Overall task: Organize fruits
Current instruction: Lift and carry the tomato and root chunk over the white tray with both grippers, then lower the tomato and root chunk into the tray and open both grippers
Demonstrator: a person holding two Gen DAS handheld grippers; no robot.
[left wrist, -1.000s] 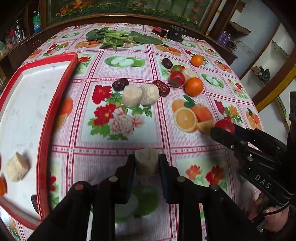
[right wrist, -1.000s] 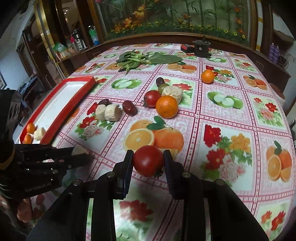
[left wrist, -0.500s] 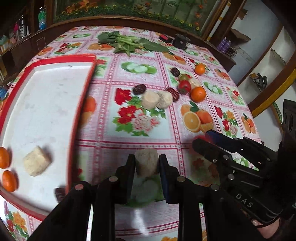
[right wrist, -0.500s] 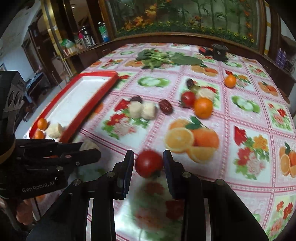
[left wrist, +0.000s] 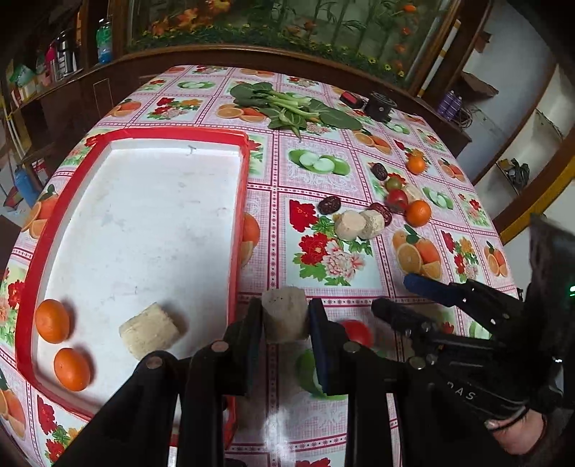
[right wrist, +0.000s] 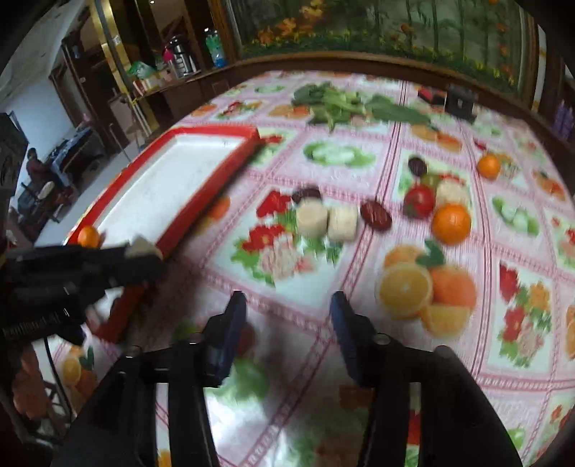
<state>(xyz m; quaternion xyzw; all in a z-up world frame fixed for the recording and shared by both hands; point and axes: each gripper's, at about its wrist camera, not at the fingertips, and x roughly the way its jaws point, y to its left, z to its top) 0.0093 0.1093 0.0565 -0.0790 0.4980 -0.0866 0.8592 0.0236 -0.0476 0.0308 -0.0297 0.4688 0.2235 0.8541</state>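
A round table was covered by a pink checked tablecloth [left wrist: 323,172] printed with oranges, apples and flowers. Near its far edge lay a bunch of leafy greens [left wrist: 287,107], and just to their right sat a small black container [left wrist: 381,106] with a little red and black object [left wrist: 350,97] beside it. A dark wooden ledge [left wrist: 251,57] curved behind the table, with a mural of plants and flowers [left wrist: 287,21] above it. Bottles and jars [left wrist: 64,54] crowded shelves at the left.
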